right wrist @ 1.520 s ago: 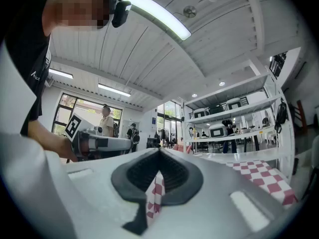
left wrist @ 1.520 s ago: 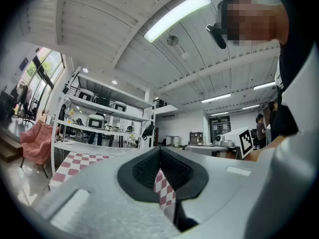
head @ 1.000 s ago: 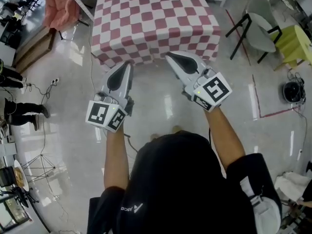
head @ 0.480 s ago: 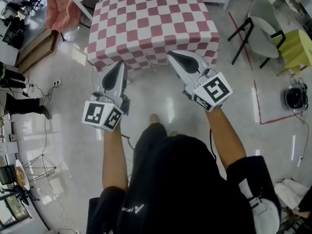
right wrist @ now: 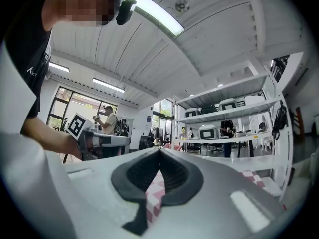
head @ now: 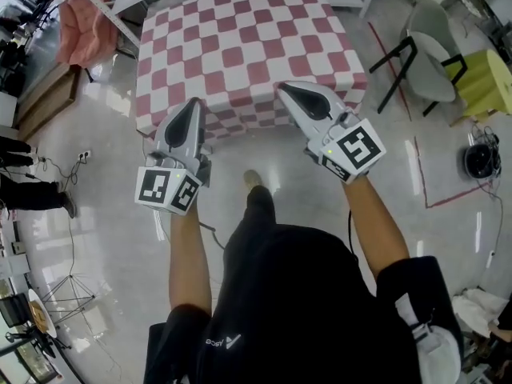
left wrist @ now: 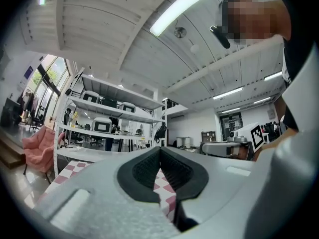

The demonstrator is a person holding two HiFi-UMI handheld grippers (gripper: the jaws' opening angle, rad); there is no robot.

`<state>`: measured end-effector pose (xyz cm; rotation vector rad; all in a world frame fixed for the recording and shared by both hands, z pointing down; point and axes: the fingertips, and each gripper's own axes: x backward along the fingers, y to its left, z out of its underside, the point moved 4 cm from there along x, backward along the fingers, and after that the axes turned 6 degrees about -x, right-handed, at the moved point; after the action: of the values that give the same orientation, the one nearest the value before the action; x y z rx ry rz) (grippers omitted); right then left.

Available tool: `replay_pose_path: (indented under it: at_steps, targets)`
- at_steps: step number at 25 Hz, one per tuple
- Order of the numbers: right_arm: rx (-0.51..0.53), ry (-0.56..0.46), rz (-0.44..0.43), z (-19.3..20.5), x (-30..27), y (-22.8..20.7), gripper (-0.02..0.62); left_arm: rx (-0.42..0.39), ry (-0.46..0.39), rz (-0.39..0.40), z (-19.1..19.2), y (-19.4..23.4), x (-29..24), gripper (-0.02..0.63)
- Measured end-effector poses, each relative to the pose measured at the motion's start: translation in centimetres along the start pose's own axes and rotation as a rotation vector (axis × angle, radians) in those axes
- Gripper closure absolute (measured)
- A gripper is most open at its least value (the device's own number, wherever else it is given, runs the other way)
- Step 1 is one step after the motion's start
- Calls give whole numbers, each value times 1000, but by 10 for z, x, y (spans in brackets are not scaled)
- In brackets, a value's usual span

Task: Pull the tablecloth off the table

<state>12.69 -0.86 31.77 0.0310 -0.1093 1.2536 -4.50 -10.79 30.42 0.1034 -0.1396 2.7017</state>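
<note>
A red-and-white checked tablecloth (head: 240, 46) covers a table in front of me in the head view. Its near edge hangs down toward the floor. My left gripper (head: 190, 104) is shut on that near edge at its left part. My right gripper (head: 283, 89) is shut on it further right. In the left gripper view the left gripper (left wrist: 159, 151) has its dark pads closed, with checked tablecloth (left wrist: 167, 195) trailing out below them. The right gripper view shows the same: the right gripper (right wrist: 159, 151) is pinched on a strip of tablecloth (right wrist: 155, 192). The table under the cloth is hidden.
A grey chair with black legs (head: 428, 50) and a yellow seat (head: 488, 74) stand to the right of the table. A pink chair (head: 84, 22) is at the far left. A round black device (head: 482, 160) lies on the glossy floor. White shelves (left wrist: 109, 113) stand behind the table.
The cloth's near edge has come closer to me and spreads wider in the head view. Both grippers have stayed shut on it, and my foot has stepped into view below them.
</note>
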Motion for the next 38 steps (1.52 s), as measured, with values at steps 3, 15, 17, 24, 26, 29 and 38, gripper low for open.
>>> replay_pose_path:
  at_steps: [3,15,17,24,26,29,38]
  targets:
    - [9,13,35,3,-45,-32,594,-16,4,17,9,45,-38,595]
    - [-2,92,204,31,-190,-135,594,6,34,75,53,196,-160,595]
    - [-12,114,236,38,-200,-151,594,13,60,74,64,208,-173,595]
    - [-34,209,294,65,-222,-200,592,59,173,29,102,239,-207,592]
    - [-56,234,296,75,-227,-214,591,66,206,7,111,245,-215,592]
    - [-99,290,292,95,-235,-238,467,83,256,-33,127,255,-229,580]
    - [-171,488,395,162,-253,-319,336,109,494,-154,194,284,-273,351]
